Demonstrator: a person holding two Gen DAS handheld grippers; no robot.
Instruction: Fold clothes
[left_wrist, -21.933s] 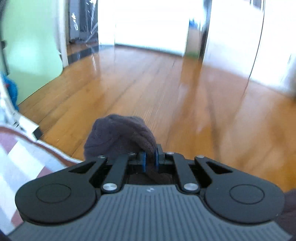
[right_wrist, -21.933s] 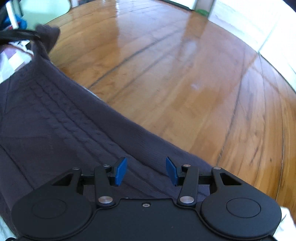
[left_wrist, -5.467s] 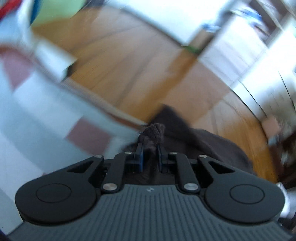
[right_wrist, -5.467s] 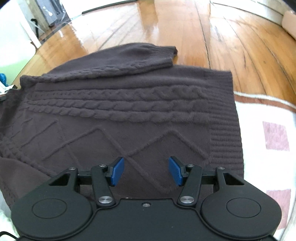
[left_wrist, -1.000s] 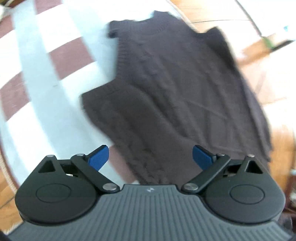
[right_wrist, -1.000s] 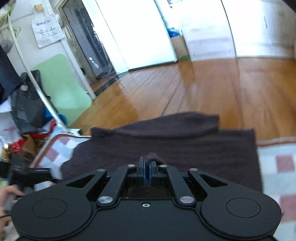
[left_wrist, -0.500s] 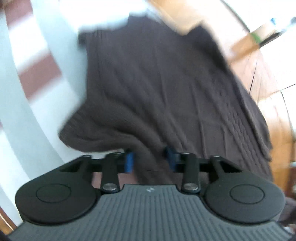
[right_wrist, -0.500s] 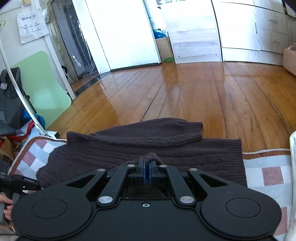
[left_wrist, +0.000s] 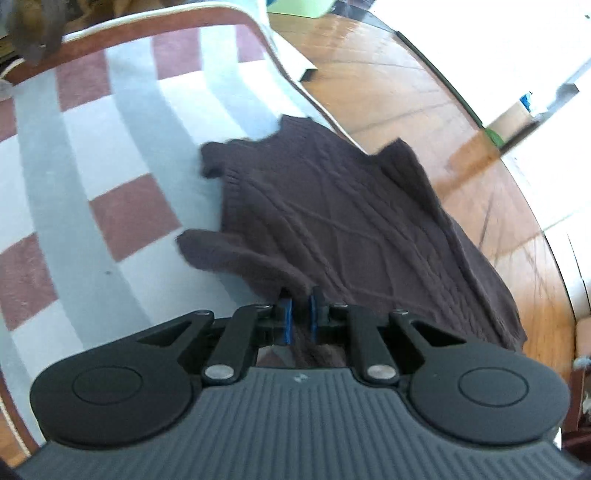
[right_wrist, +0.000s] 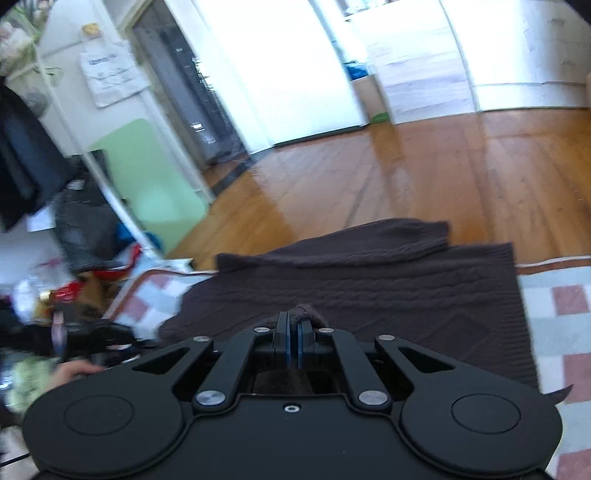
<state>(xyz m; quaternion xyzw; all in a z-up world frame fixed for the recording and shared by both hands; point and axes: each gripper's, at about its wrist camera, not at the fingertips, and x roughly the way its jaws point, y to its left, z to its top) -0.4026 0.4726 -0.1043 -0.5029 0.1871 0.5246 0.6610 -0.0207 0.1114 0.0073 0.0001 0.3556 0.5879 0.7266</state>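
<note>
Now left gripper (left_wrist: 298, 314) pinched on near edge of dark sweater (left_wrist: 351, 221), wide apart a second ago. Right gripper (right_wrist: 294, 341) clamped on sweater fold as before. Sweater flat across checked rug (left_wrist: 92, 166) and wood floor (right_wrist: 406, 177). Both edges gripped; likely ready to lift and fold over.

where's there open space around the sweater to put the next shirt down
Bare checked rug lies left of the sweater in the left wrist view, and more beyond its hem in the right. The wood floor past it is open. The pile of clutter by the rug's corner is crowded.
</note>
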